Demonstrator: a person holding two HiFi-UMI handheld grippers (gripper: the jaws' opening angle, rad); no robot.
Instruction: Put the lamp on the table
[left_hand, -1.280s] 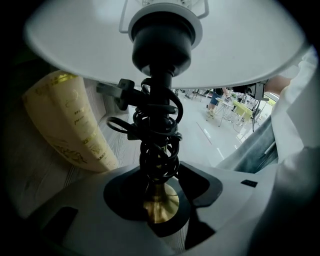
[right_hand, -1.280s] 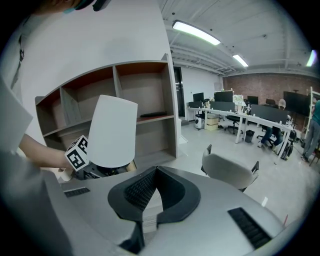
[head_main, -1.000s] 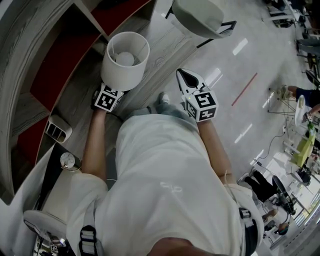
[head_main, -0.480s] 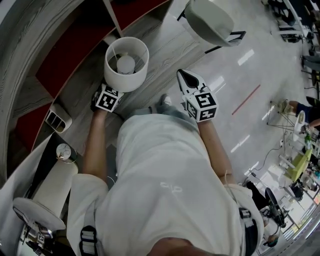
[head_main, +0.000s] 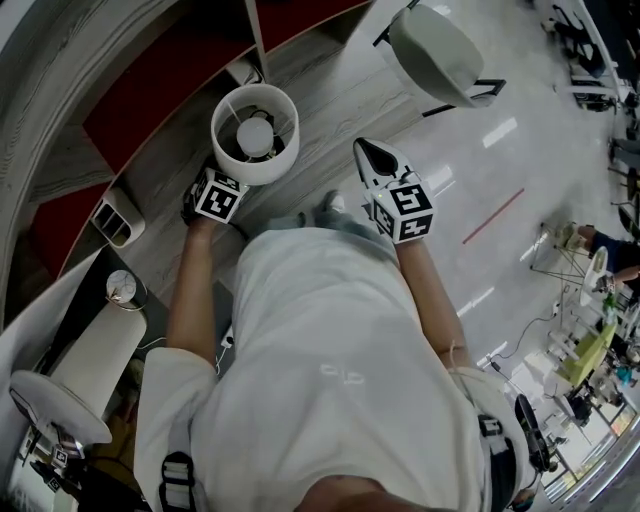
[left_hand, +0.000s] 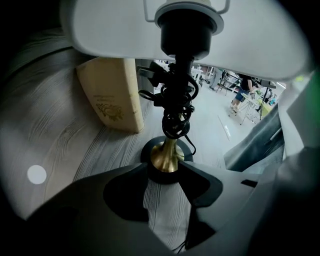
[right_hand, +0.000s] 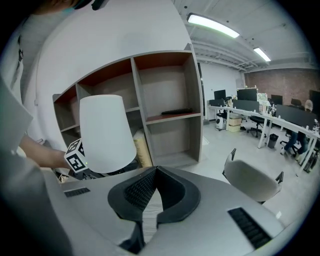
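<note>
Still clamping the left gripper (left_hand: 165, 171) on the lamp (head_main: 255, 133), jaws narrow, pinching the brass stem (left_hand: 163, 155) just above the black base. Carrying the white shade (left_hand: 125, 30) right over the jaws. Keeping the right gripper (right_hand: 156, 170) closed on nothing, tips meeting, only floor showing through the gap, with the lamp off to its left.

Turning over the last second: seeing the shelf unit (head_main: 150, 90) and grey chair (head_main: 435, 52) sliding across the head view, while holding both grippers in the same spot before the torso. Probably still transporting, not placing.

Hanging the lamp over the wood-grain floor (left_hand: 65, 145), a tan box (left_hand: 112, 95) beyond the jaws. Not finding a tabletop ahead of either gripper. Passing a dark surface with a small clock (head_main: 120, 288) behind the left gripper, possibly the table, can't tell.
</note>
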